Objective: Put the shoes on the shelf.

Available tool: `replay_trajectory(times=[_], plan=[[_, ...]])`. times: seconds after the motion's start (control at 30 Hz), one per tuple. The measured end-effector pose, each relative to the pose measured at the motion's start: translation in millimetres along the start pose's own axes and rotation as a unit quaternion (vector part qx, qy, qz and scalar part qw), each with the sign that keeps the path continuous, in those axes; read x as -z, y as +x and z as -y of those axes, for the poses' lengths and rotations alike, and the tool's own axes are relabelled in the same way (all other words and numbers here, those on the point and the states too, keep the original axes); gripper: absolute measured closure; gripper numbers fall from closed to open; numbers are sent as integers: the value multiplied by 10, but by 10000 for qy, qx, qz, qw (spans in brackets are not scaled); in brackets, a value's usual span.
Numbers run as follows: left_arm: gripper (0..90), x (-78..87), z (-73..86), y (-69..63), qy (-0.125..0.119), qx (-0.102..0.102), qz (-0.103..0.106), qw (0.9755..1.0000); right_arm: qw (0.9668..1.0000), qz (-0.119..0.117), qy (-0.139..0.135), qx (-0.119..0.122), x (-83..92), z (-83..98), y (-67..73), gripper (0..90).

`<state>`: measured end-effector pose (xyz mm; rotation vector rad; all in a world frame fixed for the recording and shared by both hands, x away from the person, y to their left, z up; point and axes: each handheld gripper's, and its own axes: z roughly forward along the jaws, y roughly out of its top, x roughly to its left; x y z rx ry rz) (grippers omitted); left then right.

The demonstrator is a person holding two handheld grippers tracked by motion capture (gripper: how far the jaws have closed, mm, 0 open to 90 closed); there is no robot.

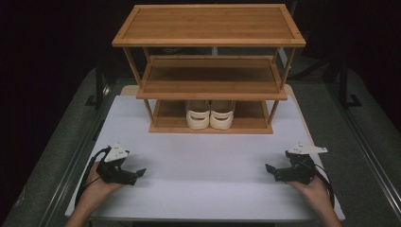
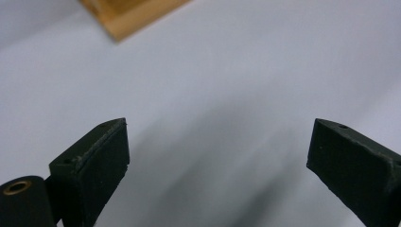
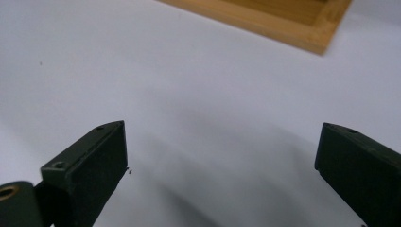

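Note:
A three-tier bamboo rack (image 1: 209, 71) stands at the far middle of the white table (image 1: 203, 161). A pair of cream sandals (image 1: 210, 115) sits side by side on its bottom shelf. My left gripper (image 1: 140, 173) rests low over the table at the near left, held by a hand; its jaws are wide apart with nothing between them (image 2: 217, 156). My right gripper (image 1: 268, 168) mirrors it at the near right, also open and empty (image 3: 222, 156). A corner of the rack base (image 2: 127, 16) shows ahead of the left jaws, and its front edge (image 3: 283, 21) ahead of the right ones.
The upper two shelves of the rack are bare. Dark grey floor and metal rails (image 1: 369, 142) flank the table on both sides. White tabletop stretches between the two grippers and the rack.

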<state>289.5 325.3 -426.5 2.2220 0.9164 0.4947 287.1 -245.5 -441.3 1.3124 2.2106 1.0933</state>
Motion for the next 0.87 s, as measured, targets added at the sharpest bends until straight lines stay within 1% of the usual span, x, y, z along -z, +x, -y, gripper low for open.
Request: replay_trajectory(times=[0.1, 0.17, 0.23, 0.33, 0.43, 0.47, 0.5, 0.6, 0.7, 0.87], plan=[[60, 50, 138, 4, 75, 61, -41, 9999, 9999, 118, 95, 26, 81, 110, -30, 30], [60, 75, 214, 5, 108, 106, -91, 9998, 9998, 153, 154, -50, 128, 180, -48, 30], [60, 96, 274, 6, 151, 115, -137, 9997, 9995, 198, 224, -62, 170, 244, -58, 30], [60, 114, 339, 18, 210, 114, -173, 9996, 9992, 281, 301, -16, 224, 327, -59, 30], [59, 110, 372, 35, 160, 210, -107, 9996, 9988, 340, 355, -10, 251, 390, -60, 30], [54, 105, 377, 38, 156, 212, -128, 9996, 9986, 361, 382, -7, 252, 403, -61, 30], [29, 95, 384, 45, 141, 226, -126, 9996, 9985, 360, 401, -19, 250, 408, -60, 30], [21, 87, 418, 85, 104, 416, 21, 9991, 9983, 362, 454, 3, 239, 408, -54, 30], [17, 83, 417, 87, 120, 420, 22, 9990, 9979, 413, 491, 56, 231, 408, -38, 29], [17, 82, 419, 92, 125, 442, 40, 9989, 9979, 423, 493, 55, 231, 410, -36, 29]])
